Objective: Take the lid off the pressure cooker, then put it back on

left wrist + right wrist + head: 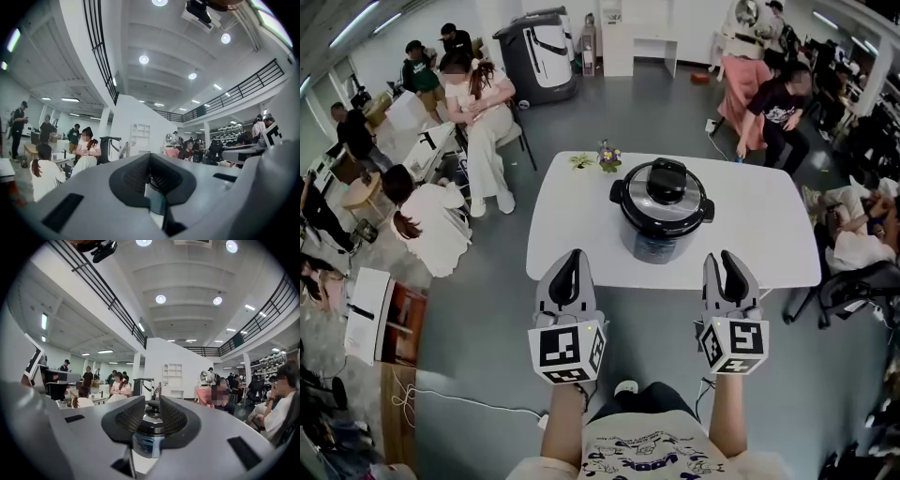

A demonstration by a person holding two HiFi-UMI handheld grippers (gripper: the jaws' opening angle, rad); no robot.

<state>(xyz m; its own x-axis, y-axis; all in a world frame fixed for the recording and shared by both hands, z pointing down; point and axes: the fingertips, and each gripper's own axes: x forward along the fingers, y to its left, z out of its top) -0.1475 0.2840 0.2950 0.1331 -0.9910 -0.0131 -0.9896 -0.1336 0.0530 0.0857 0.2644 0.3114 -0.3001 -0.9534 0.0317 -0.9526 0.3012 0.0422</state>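
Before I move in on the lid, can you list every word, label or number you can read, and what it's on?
No text can be read in any view.
Pressure cooker, front panel: bluish display, too blurred to read.
Print on the person's shirt: too small to read.
Marker cubes: black-and-white square patterns only, no letters or numbers.

The white table carries a pressure cooker and small flowers.
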